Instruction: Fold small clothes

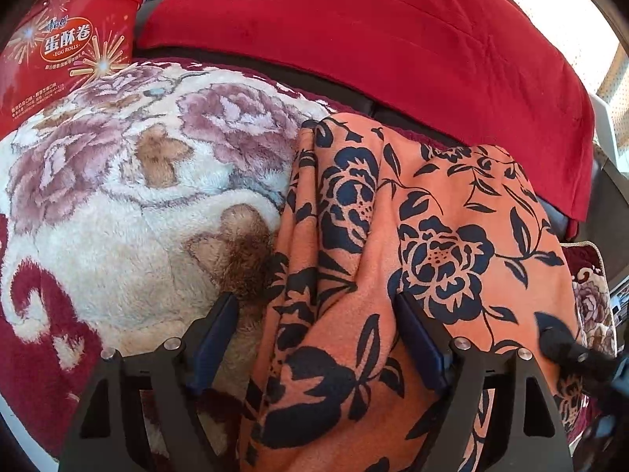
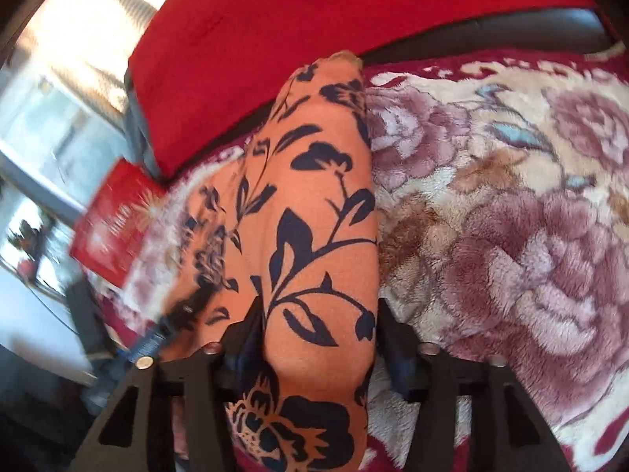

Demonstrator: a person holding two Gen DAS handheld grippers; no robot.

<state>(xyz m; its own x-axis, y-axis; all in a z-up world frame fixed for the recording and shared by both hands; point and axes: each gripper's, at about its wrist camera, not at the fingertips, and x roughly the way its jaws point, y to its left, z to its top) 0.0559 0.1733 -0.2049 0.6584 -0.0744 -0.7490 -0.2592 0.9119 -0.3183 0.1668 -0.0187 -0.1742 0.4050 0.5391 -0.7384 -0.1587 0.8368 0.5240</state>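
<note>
An orange garment with a dark blue flower print [image 1: 393, 255] lies bunched on a plush flowered blanket [image 1: 118, 196]. My left gripper [image 1: 318, 314] is open, its fingers either side of a raised fold of the garment, not pinching it. In the right wrist view the garment [image 2: 314, 216] runs up between the fingers of my right gripper [image 2: 318, 338], whose jaws also stand apart around the cloth. The right gripper's tip shows at the lower right of the left wrist view [image 1: 566, 350].
A red cushion [image 1: 373, 31] stands behind the blanket. A red egg-roll tin [image 1: 67, 47] sits at the back left, also seen blurred in the right wrist view [image 2: 114, 224]. A bright window lies beyond.
</note>
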